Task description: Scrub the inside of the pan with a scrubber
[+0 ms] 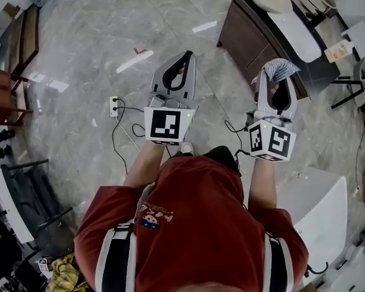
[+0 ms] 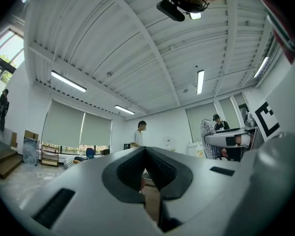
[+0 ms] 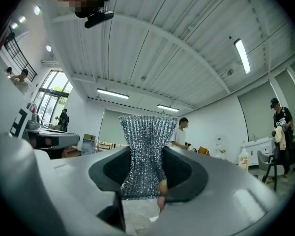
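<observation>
Right gripper point(image 3: 145, 173) is clamped on a silvery mesh scrubber point(image 3: 143, 146), jaws pinching its middle so the top fans out above them. The left gripper point(image 2: 145, 154) has its jaws closed tip to tip, with nothing between them. In the head view both grippers are held up in front of a person in a red shirt point(image 1: 194, 224), the left point(image 1: 185, 59) just beside the right point(image 1: 274, 87), over a marble floor point(image 1: 79, 102). The pan is in none of the views (a dark cabinet point(image 1: 249, 38) stands far right, its top only partly seen). The task looks to be at its start: scrubber in hand, scrubbing not begun. Next comes finding the pan, steadying it with the left, and bringing the scrubber inside.
</observation>
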A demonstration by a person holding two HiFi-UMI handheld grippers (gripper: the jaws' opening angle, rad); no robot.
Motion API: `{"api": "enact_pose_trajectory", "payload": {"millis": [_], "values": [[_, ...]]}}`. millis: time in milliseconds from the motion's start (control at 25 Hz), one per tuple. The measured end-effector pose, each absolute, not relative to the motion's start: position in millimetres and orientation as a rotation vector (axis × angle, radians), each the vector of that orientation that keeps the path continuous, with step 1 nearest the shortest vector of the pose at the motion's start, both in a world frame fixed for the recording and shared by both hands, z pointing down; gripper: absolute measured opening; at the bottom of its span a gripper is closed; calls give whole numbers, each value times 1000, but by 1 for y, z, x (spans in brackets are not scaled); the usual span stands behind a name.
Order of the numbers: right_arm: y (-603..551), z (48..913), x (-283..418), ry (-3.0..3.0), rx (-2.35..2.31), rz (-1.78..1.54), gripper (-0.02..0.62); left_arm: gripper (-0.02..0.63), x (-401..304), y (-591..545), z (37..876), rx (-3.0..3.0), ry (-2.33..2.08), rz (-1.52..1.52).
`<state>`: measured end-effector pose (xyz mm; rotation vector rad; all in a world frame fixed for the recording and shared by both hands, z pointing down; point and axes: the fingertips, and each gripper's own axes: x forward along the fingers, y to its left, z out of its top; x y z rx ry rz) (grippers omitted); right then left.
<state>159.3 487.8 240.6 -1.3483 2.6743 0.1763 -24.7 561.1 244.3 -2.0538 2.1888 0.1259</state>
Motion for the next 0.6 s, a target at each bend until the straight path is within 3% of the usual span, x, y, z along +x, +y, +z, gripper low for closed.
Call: {"api": "enact_pose_trajectory", "payload": {"millis": [600], "values": [[461, 258, 143, 2690, -1347, 132, 206, 6, -40, 532, 257, -2080, 2192, 124]]}}
